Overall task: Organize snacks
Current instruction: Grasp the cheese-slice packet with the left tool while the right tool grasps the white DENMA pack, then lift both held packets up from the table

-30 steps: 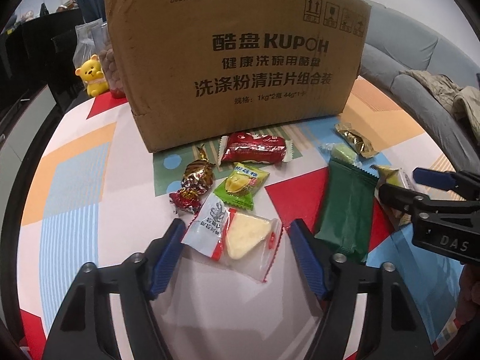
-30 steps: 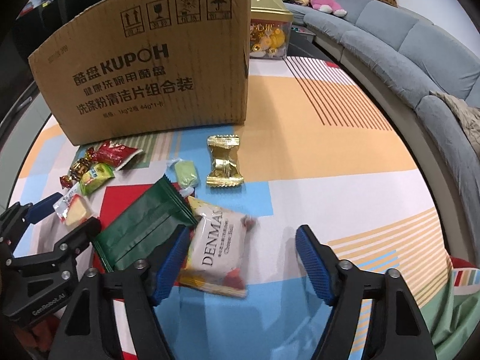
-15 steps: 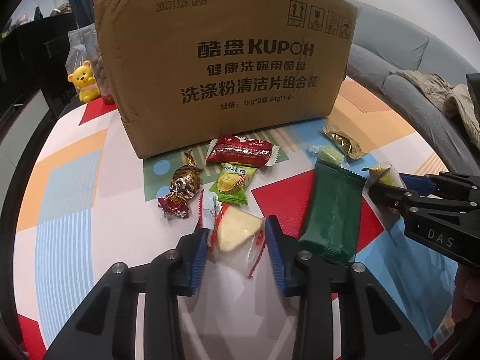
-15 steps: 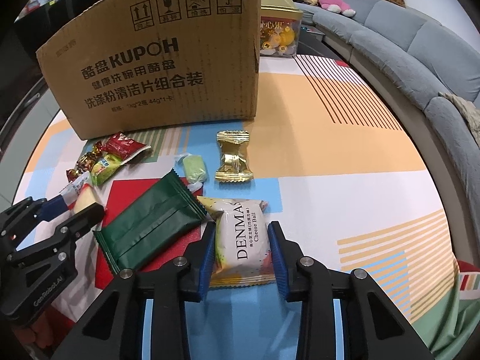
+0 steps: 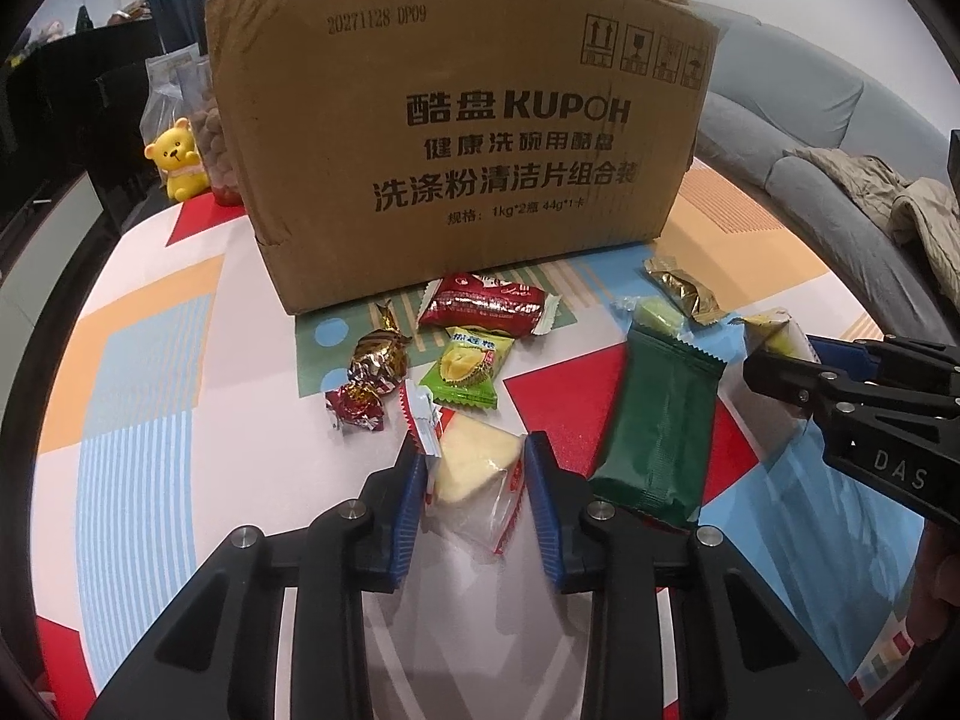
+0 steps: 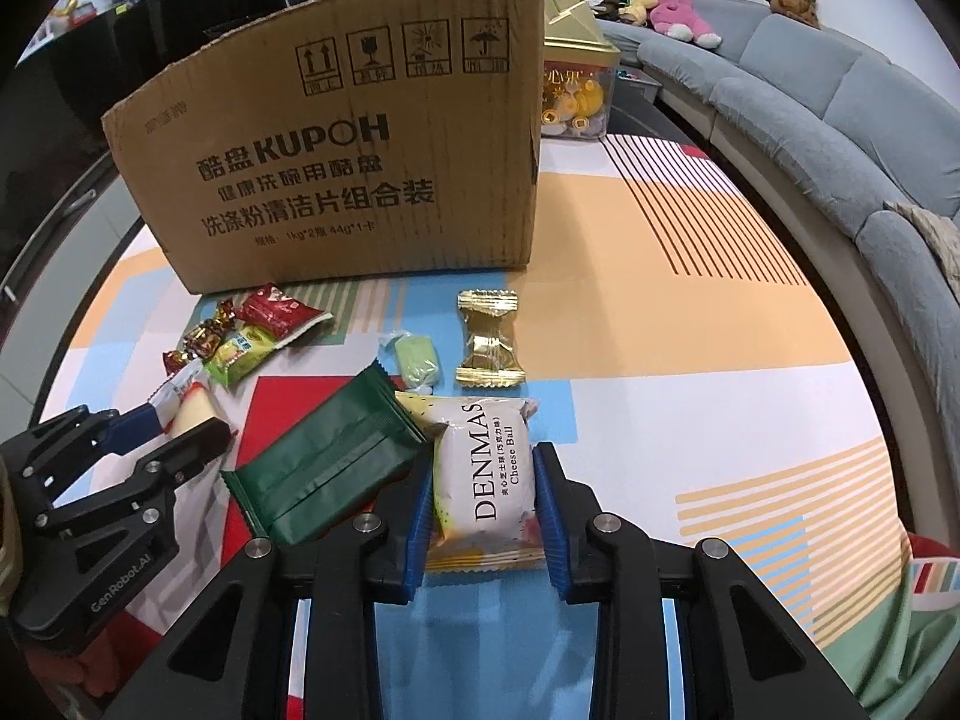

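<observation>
Both grippers point steeply down at the table from the bottom of their frames. The left gripper [image 5: 474, 468] is closing its ribbed blue pads on a clear crinkled packet with a pale wedge-shaped cake [image 5: 474, 465], which sits pinched between them at lower centre. The right gripper [image 6: 483, 492] is clamped on a puffy white Cheese Ball pouch [image 6: 489, 468], its pads pressing both sides. Left of that pouch lies a flat, matte dark green sachet [image 6: 324, 468] with serrated ends. Above it sit a small pale green candy [image 6: 417, 360] in clear film and a shiny gold foil wrapper [image 6: 487, 339] pinched at the waist. A corrugated cardboard box [image 6: 336, 180] printed in black stands in the upper middle, on a smooth tablecloth [image 6: 660, 324] of coloured blocks and stripes.
</observation>
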The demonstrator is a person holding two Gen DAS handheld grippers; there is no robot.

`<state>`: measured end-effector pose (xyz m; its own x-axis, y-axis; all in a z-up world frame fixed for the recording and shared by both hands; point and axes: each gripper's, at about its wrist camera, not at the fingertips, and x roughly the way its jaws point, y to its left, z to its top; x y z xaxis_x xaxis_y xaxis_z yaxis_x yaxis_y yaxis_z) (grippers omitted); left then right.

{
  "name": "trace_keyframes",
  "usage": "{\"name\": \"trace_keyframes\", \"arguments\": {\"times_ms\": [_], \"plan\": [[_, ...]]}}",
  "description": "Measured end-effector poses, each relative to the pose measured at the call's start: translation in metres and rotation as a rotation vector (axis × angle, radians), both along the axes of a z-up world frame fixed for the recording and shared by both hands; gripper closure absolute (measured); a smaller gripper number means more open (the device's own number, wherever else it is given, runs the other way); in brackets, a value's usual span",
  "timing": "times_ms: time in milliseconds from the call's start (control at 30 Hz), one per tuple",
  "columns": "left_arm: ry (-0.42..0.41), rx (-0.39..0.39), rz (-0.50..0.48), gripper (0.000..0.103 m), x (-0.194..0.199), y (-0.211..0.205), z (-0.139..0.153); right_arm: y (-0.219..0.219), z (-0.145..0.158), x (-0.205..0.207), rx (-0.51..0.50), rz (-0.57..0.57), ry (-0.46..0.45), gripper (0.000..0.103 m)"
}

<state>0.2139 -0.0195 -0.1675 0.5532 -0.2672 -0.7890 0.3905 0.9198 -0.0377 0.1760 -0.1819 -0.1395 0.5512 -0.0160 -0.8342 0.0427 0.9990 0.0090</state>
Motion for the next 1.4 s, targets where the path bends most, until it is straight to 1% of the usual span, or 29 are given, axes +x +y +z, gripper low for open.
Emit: {"name": "trace_keyframes", "arguments": {"times_ms": [333,600,1100,1400], "plan": [[-0.02,-0.015,0.021,0.07,-0.007,0.003,0.016,0.002,0.017,-0.004,0.001,0.008,-0.03,0.071],[-0.034,-0.027,0.064,0.07,-0.014,0.007,0.032,0.004,0.035,-0.008,0.005,0.018,-0.065,0.071],[-0.046,-0.021,0.143,0.07,-0.027,0.009,0.066,0.003,0.076,-0.014,0.014,0.034,-0.147,0.071],[-0.065,-0.011,0.175,0.07,-0.031,0.01,0.089,0.002,0.091,-0.016,0.018,0.044,-0.177,0.071]]}}
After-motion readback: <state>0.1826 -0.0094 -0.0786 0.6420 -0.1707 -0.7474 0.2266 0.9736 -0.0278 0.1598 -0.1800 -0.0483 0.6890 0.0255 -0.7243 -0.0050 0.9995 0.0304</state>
